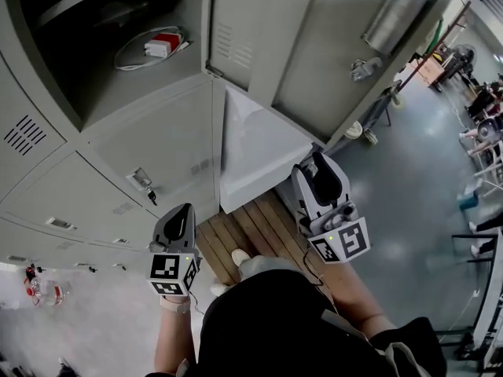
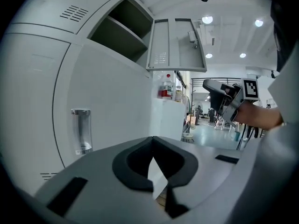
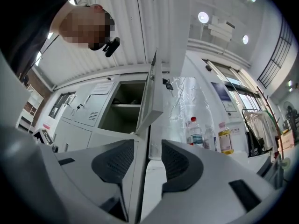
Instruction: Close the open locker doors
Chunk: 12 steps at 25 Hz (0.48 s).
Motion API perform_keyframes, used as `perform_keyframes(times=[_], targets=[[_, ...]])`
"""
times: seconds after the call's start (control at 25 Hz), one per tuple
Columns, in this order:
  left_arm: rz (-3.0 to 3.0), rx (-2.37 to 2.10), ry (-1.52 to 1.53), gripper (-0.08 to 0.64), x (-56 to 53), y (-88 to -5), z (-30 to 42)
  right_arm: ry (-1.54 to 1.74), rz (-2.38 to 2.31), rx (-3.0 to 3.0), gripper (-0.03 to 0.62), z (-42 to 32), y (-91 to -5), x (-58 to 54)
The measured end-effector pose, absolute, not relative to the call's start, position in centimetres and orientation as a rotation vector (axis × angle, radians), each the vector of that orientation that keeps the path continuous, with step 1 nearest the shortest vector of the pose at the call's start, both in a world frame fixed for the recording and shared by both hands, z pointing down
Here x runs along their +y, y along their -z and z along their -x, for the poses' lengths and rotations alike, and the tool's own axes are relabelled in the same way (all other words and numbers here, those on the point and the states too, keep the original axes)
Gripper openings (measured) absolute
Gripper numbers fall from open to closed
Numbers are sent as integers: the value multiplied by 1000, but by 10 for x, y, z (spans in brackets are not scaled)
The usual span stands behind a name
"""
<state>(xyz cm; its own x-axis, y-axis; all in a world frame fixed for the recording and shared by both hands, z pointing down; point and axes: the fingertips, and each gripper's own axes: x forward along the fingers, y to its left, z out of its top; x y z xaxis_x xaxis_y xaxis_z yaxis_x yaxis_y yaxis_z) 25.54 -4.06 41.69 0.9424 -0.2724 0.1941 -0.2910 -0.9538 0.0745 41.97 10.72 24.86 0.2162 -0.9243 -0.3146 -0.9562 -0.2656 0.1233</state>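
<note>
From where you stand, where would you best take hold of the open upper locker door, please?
Probably its free edge beside the latch, straddling the thin sheet edge-on from the room side: the upper locker door stands swung wide, hinged at the compartment.

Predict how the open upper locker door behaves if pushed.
The open upper locker door looks like thin sheet metal: probably light, stiff enough. Hinged on one edge, it should swing, not slide. Its smooth painted face may be slippery.

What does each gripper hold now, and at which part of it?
Nothing is held. The left gripper is shut with nothing between its jaws; the right gripper is open and grips nothing.
</note>
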Motion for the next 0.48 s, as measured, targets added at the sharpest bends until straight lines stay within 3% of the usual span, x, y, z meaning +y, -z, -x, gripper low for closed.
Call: perform_keyframes(times=[0.48], targets=[[-2982, -386, -276, 18, -35, -416, -275, -648, 2317, 1833, 201, -428, -205, 109]])
